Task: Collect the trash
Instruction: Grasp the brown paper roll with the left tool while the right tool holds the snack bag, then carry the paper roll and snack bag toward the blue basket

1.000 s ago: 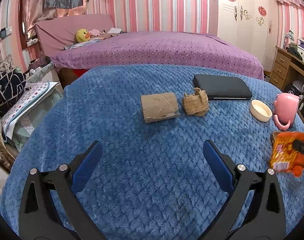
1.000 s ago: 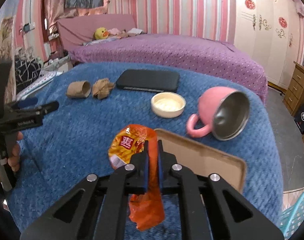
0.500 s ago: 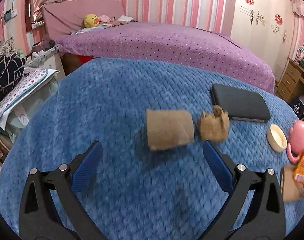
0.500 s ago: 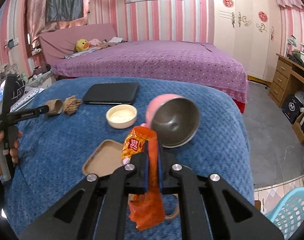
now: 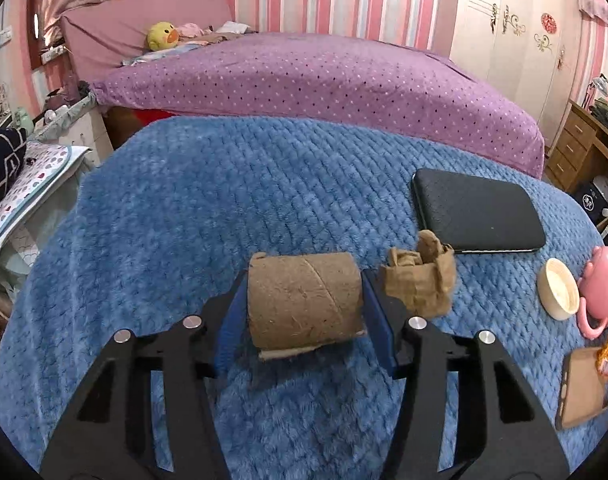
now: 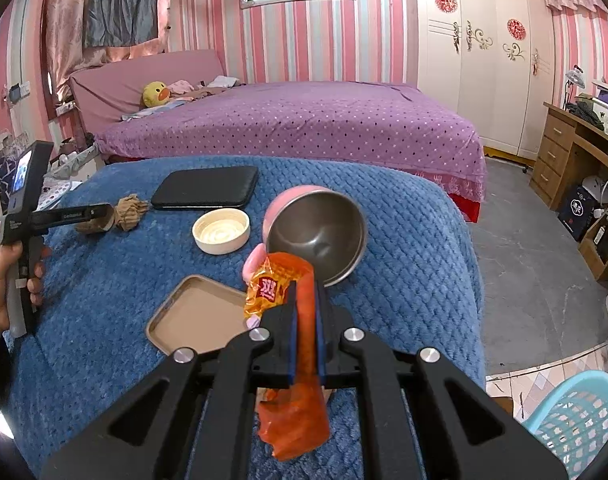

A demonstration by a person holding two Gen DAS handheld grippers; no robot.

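- Left tool (image 5: 304,312): we see its blue pads closed against both ends of the cardboard tube (image 5: 304,300), which sits just above the blue-blanketed desk (image 5: 184,216).
- Just right of the tube lies a crumpled brown paper wad (image 5: 420,280), with a black case (image 5: 476,212) behind it.
- Further right we find a cream lid (image 6: 221,231), a brown tray (image 6: 196,314) and a tipped pink mug (image 6: 316,236).
- Right tool (image 6: 305,328): we see it clamped tight on an orange snack wrapper (image 6: 292,412), held over the desk near the tray and mug.
- At far right, on the floor, stands a light blue basket (image 6: 576,416).
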